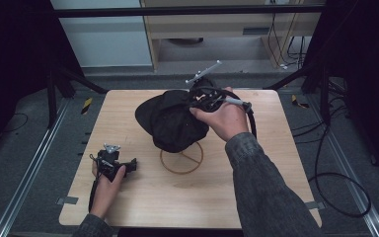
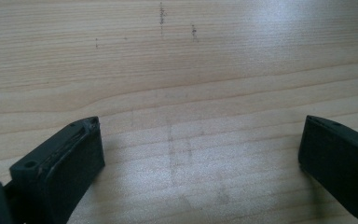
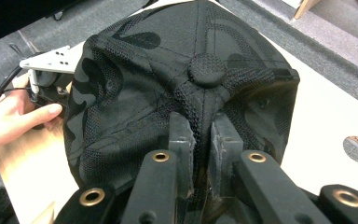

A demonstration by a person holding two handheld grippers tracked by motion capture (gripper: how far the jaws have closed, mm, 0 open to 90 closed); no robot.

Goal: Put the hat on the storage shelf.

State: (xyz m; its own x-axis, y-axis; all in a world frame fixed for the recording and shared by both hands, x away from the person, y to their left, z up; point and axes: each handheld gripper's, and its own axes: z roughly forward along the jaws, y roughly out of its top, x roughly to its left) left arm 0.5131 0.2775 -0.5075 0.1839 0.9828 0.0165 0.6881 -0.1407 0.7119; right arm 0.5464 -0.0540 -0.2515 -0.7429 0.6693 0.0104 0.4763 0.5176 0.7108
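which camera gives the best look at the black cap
The right gripper view: the cap shows close up, with its top button, mesh and seams, and the right gripper's fingers pinching its fabric. The high view shows it small over the wooden ring stand.

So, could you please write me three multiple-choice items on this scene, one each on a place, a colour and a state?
1. Where does the round wooden stand sit?
A. On the table, just below the cap
B. On the floor
C. In the left hand

2. What colour is the cap?
A. Red
B. Black
C. White

3. How does the left gripper stand?
A. Shut on the cap
B. Shut on a cable
C. Open above bare wood

Key: 1 A, the high view shows the ring base on the table under the cap's edge. 2 B, a black camouflage pattern with a top button. 3 C, its jaws stand wide apart with only tabletop between them.
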